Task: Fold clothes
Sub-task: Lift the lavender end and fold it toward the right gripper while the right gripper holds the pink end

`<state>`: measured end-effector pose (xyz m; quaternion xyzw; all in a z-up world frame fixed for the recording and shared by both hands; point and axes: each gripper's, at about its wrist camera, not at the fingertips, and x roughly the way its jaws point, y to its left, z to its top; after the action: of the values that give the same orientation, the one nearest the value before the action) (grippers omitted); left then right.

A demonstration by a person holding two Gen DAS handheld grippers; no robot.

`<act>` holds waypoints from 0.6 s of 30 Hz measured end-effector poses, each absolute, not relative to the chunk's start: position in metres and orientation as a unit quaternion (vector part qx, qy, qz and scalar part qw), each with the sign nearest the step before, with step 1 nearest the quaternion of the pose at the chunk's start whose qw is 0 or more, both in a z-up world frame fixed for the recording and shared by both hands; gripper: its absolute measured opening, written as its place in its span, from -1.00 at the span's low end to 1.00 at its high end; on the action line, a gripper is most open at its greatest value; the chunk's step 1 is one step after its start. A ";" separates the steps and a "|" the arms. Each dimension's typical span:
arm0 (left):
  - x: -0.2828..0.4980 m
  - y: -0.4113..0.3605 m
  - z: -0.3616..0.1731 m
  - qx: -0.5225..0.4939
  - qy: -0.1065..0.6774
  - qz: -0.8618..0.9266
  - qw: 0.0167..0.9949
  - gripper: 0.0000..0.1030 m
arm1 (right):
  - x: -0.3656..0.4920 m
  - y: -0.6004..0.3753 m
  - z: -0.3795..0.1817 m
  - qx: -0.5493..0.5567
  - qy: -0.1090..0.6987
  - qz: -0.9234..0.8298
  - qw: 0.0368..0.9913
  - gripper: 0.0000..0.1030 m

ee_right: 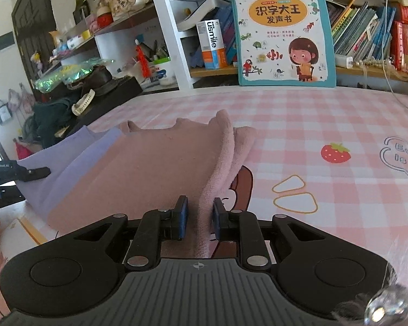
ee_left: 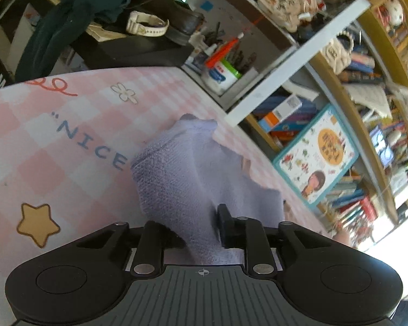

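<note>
A two-tone cloth, lavender [ee_left: 182, 174] on one part and dusty pink [ee_right: 155, 168] on the other, lies on the pink checked tablecloth [ee_right: 299, 125]. My left gripper [ee_left: 201, 231] is shut on the cloth's lavender end, which drapes over its left finger and hides it. My right gripper [ee_right: 200, 218] is shut on a raised fold of the pink part near its right edge. The left gripper also shows at the far left of the right wrist view [ee_right: 32, 174], holding the lavender edge [ee_right: 68, 160].
A children's book [ee_right: 281, 32] leans against the bookshelf [ee_right: 367, 40] at the table's far edge. A dark stand with a shoe, a white watch [ee_left: 147, 24] and dark green clothing [ee_left: 76, 8] is at the left. A pen pot [ee_left: 220, 68] sits nearby.
</note>
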<state>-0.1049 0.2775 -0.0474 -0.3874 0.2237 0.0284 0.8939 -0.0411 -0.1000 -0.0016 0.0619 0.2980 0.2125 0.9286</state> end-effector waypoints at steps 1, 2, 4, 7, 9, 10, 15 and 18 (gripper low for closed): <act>-0.104 0.276 -0.047 -0.384 0.221 0.032 0.896 -0.54 | -0.041 -0.099 -0.002 0.059 0.298 0.212 0.929 -0.64; -0.104 0.274 -0.047 -0.382 0.218 0.036 0.897 -0.54 | -0.041 -0.098 -0.001 0.055 0.297 0.210 0.930 -0.64; -0.104 0.272 -0.047 -0.376 0.212 0.040 0.901 -0.54 | -0.042 -0.095 -0.001 0.045 0.295 0.207 0.932 -0.63; -0.105 0.271 -0.047 -0.369 0.207 0.041 0.905 -0.54 | -0.045 -0.092 -0.001 0.031 0.292 0.202 0.934 -0.63; -0.105 0.271 -0.048 -0.368 0.206 0.040 0.906 -0.54 | -0.046 -0.091 -0.001 0.025 0.291 0.200 0.935 -0.63; -0.105 0.271 -0.048 -0.367 0.206 0.040 0.906 -0.54 | -0.046 -0.091 -0.001 0.023 0.290 0.199 0.936 -0.63; -0.106 0.272 -0.049 -0.366 0.204 0.037 0.907 -0.54 | -0.047 -0.090 -0.002 0.019 0.289 0.197 0.936 -0.63; -0.106 0.273 -0.049 -0.365 0.205 0.036 0.908 -0.54 | -0.046 -0.090 -0.002 0.018 0.289 0.197 0.937 -0.63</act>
<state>-0.1058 0.2728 -0.0488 -0.3650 0.2046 0.0358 0.9075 -0.0462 -0.0900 -0.0018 0.0179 0.2892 0.1970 0.9366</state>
